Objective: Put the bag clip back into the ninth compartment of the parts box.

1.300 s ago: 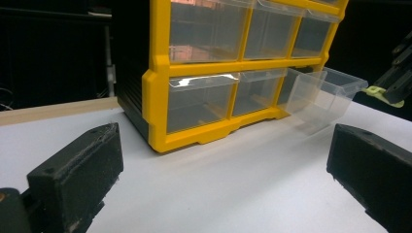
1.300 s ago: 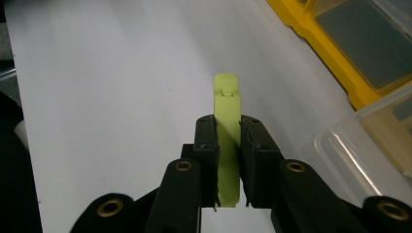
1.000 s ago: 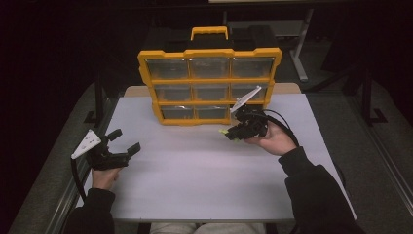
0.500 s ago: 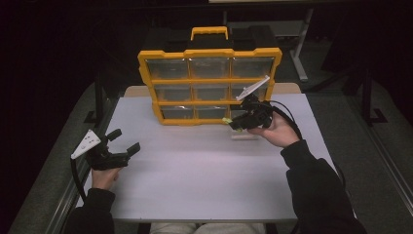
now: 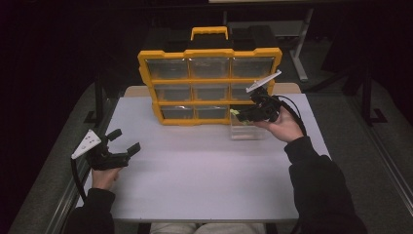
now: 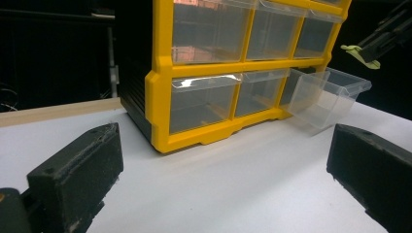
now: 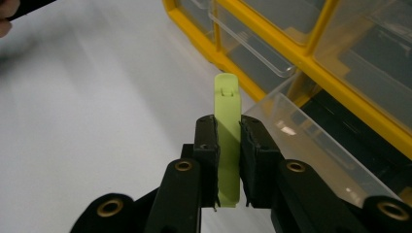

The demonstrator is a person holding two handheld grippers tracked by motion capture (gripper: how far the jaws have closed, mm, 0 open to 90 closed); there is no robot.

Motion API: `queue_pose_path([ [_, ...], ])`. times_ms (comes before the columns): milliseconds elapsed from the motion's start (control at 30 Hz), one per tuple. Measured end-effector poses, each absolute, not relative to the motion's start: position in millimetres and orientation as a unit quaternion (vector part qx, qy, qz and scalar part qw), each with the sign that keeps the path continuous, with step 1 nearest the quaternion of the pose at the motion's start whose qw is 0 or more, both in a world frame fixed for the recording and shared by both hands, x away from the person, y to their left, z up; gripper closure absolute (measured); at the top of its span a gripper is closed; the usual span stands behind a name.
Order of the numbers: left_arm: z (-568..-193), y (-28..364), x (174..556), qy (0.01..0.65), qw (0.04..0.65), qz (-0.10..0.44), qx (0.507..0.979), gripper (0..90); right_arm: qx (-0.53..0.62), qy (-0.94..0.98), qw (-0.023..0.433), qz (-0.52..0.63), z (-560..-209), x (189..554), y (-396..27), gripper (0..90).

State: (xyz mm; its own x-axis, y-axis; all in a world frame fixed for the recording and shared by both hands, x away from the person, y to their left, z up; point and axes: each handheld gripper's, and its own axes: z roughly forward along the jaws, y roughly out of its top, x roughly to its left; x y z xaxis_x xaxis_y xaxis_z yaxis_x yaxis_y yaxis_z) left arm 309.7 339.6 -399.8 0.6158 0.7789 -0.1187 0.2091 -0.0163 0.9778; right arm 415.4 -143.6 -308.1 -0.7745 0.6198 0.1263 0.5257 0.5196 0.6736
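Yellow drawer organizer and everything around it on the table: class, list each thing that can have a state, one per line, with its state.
Yellow drawer organizer: upright on the table.
Clear drawer: pulled out at the bottom right, empty.
Other drawers: pushed in.
Green clip: clamped between the jaws, above the clear drawer.
Right gripper: shut on the clip.
Left gripper: open, holding nothing.

Tongs: right tongs (image 7: 227,160) clamped on a light green clip (image 7: 227,145)
Clip: upright, tip protruding past the jaws
Drawer: clear drawer (image 7: 311,145) pulled out, just right of the clip
Organizer: yellow organizer (image 7: 311,53) upper right
Bench: white bench (image 7: 97,121) left
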Motion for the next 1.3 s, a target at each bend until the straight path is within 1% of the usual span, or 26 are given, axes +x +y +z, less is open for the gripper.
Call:
queue_pose_path([
  [467,-400,340,310,0.369,0.596,0.24,0.672,0.0,0.375,0.851,0.072,0.36,-316,430,-167,77.2],
  [767,-400,340,310,0.368,0.596,0.24,0.672,0.0,0.391,0.847,0.08,0.35,-319,433,-170,77.0],
  [833,-400,339,310,0.368,0.596,0.239,0.672,0.0,0.389,0.85,0.082,0.347,-321,434,-169,75.3],
  [867,-400,340,310,0.368,0.596,0.24,0.672,0.0,0.389,0.851,0.088,0.342,-321,434,-168,65.4],
  [900,-400,340,310,0.368,0.596,0.24,0.672,0.0,0.389,0.851,0.088,0.342,-321,434,-168,65.4],
  [933,-400,340,310,0.369,0.597,0.239,0.671,0.0,0.381,0.857,0.098,0.332,-323,433,-165,53.1],
  [967,-400,340,310,0.369,0.597,0.239,0.671,0.0,0.381,0.857,0.098,0.332,-323,433,-165,53.1],
  [1000,-400,340,310,0.37,0.596,0.238,0.671,0.0,0.372,0.864,0.095,0.326,-325,430,-162,41.9],
  [1033,-400,340,310,0.37,0.596,0.238,0.671,0.0,0.372,0.864,0.095,0.326,-325,430,-162,41.9],
  [1067,-400,339,310,0.369,0.596,0.238,0.672,0.0,0.373,0.864,0.095,0.325,-325,429,-160,33.3],
  [1100,-400,339,310,0.369,0.596,0.238,0.672,0.0,0.373,0.864,0.095,0.325,-325,429,-160,33.3],
  [1133,-400,339,310,0.368,0.596,0.238,0.673,0.0,0.374,0.862,0.097,0.328,-324,428,-160,25.2],
  [1167,-400,339,310,0.368,0.596,0.238,0.673,0.0,0.374,0.862,0.097,0.328,-324,428,-160,25.2],
  [1200,-400,339,310,0.368,0.596,0.238,0.673,0.0,0.377,0.859,0.096,0.332,-323,428,-161,17.5],
  [1233,-400,339,310,0.368,0.596,0.238,0.673,0.0,0.378,0.858,0.096,0.335,-322,427,-161,12.7],
  [1267,-400,340,310,0.369,0.596,0.237,0.672,0.0,0.378,0.857,0.094,0.338,-322,427,-162,10.1],
  [1300,-400,340,310,0.369,0.596,0.237,0.672,0.0,0.38,0.855,0.095,0.34,-322,426,-163,3.1],
])
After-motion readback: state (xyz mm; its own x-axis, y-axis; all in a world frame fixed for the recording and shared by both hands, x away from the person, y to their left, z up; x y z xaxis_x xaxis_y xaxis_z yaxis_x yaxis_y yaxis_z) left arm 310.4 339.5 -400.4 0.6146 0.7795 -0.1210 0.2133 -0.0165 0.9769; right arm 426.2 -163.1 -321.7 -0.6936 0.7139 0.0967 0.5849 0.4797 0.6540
